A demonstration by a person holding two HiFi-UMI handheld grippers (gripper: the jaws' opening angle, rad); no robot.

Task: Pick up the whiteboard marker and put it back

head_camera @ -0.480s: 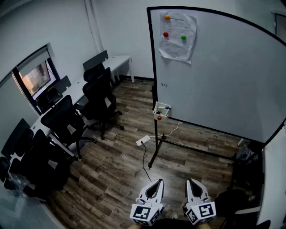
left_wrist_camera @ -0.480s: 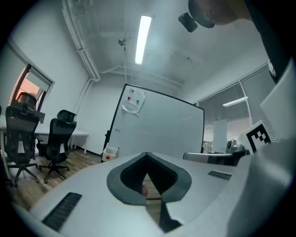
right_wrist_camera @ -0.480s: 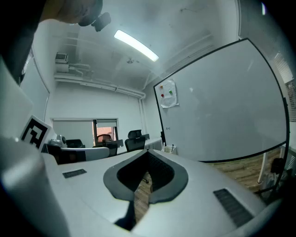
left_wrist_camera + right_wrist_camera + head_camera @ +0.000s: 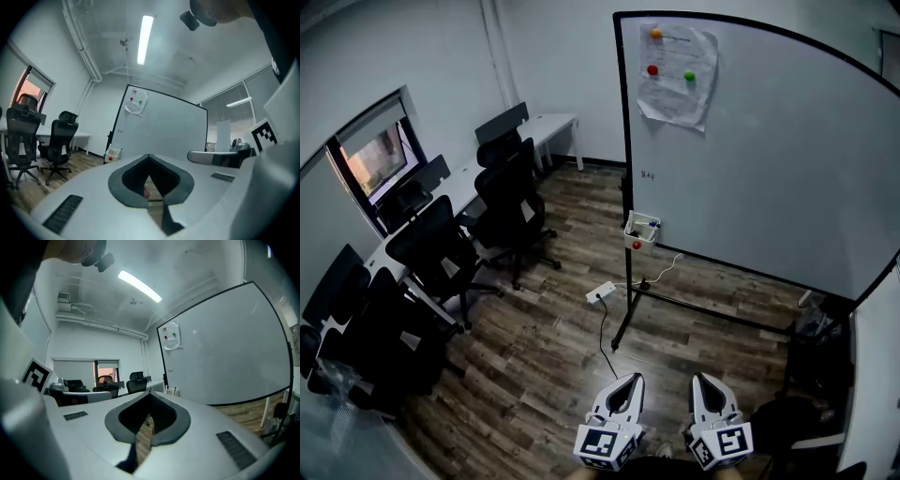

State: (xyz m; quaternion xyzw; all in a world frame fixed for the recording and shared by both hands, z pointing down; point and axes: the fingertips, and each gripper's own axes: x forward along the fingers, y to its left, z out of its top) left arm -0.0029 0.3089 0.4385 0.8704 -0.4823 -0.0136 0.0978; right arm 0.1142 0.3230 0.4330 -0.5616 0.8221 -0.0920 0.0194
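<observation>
1 whiteboard (image 4: 769, 159) carries 1 sheet of paper (image 4: 677, 94), which bears 3 round magnets: 1 orange magnet (image 4: 655, 33), 1 red magnet (image 4: 652, 69) and 1 green magnet (image 4: 689, 75). 1 more magnet, the lower red magnet (image 4: 636, 246), sits just under 1 small white tray (image 4: 641, 228). The markers (image 4: 652, 225) in the tray are too small to count.

The floor (image 4: 553, 328) holds 1 power strip (image 4: 600, 293), 1 black cable (image 4: 602, 337) and 1 white cable (image 4: 667, 267).

At least 5 black office chairs (image 4: 511, 192) crowd 1 long tabletop (image 4: 548, 124); they overlap too much for an exact count.

There is 1 window (image 4: 380, 164) and 1 ceiling light strip (image 4: 145, 40).

There are 2 grippers: the left gripper (image 4: 628, 379) and the right gripper (image 4: 703, 379).
</observation>
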